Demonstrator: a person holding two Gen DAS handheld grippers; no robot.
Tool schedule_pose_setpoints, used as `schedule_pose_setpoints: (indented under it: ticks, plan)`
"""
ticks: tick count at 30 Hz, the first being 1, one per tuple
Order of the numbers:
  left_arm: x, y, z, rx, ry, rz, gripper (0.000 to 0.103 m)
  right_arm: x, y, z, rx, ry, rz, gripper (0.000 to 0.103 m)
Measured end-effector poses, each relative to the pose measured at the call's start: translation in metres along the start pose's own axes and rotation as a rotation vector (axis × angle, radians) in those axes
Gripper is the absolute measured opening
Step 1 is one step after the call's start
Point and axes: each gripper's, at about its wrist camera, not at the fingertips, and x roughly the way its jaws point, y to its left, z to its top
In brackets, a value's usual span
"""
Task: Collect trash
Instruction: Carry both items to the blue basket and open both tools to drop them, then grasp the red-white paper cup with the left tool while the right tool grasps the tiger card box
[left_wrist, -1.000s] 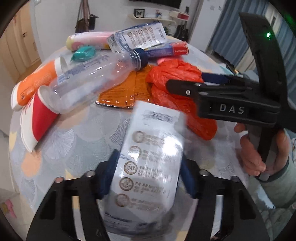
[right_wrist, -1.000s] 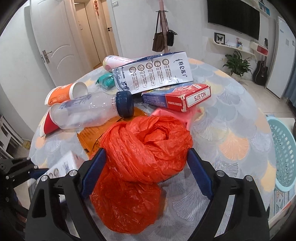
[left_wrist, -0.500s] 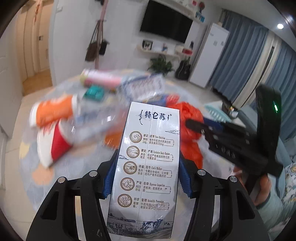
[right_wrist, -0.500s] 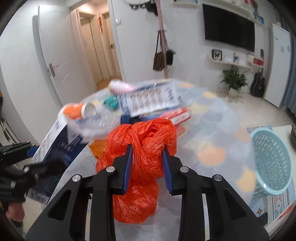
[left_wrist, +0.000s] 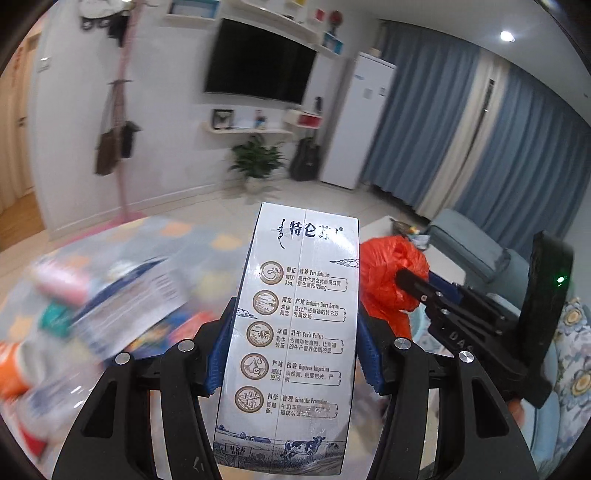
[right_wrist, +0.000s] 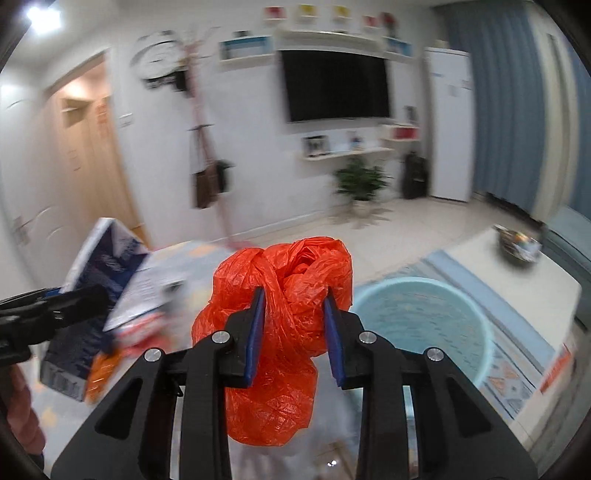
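milk carton (left_wrist: 299, 332): upright, aloft | orange plastic bag (right_wrist: 284, 332): crumpled, aloft

The left gripper (left_wrist: 295, 350) is raised, its jaws pressed against both sides of a tall milk carton (left_wrist: 295, 332) held upright between the blue pads (left_wrist: 218, 354). In the left wrist view the right gripper (left_wrist: 417, 286) sits at about 3 o'clock, level with it and just beside it, with a bit of the person's right hand (left_wrist: 515, 410) showing under its body. The right gripper (right_wrist: 293, 332) has its jaws drawn in on a crumpled orange bag (right_wrist: 284, 332). From the right wrist view the left gripper (right_wrist: 55, 306) lies at 9 o'clock, and the left hand (right_wrist: 22, 413) shows at about 8 o'clock.
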Motion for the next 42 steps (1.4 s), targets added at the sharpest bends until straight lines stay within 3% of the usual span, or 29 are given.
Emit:
schedule_pose_setpoints:
  ticks: [9,15,19,21,23,33,42]
  plan:
    - [0.123,-0.051,0.017,0.025,0.100,-0.108,0.055,0.072,-0.097,-0.021,0.162,0.102,-0.280,0.027]
    - [0.197,-0.063,0.010,0.014,0.211,-0.127,0.056,0.113,-0.141,-0.044,0.251,0.206,-0.357,0.027]
    - [0.226,-0.065,0.005,0.005,0.259,-0.119,0.058,0.122,-0.155,-0.052,0.289,0.241,-0.373,0.034]
    - [0.228,-0.063,0.005,0.012,0.257,-0.115,0.075,0.121,-0.160,-0.053,0.300,0.239,-0.375,0.042]
    - [0.223,-0.062,0.006,0.010,0.239,-0.113,0.080,0.117,-0.161,-0.053,0.302,0.232,-0.384,0.049]
    - [0.174,-0.053,0.008,-0.017,0.176,-0.113,0.080,0.079,-0.140,-0.039,0.265,0.155,-0.335,0.053]
    - [0.065,-0.002,0.002,-0.069,0.024,-0.018,0.080,0.043,-0.054,-0.009,0.150,0.051,-0.190,0.060]
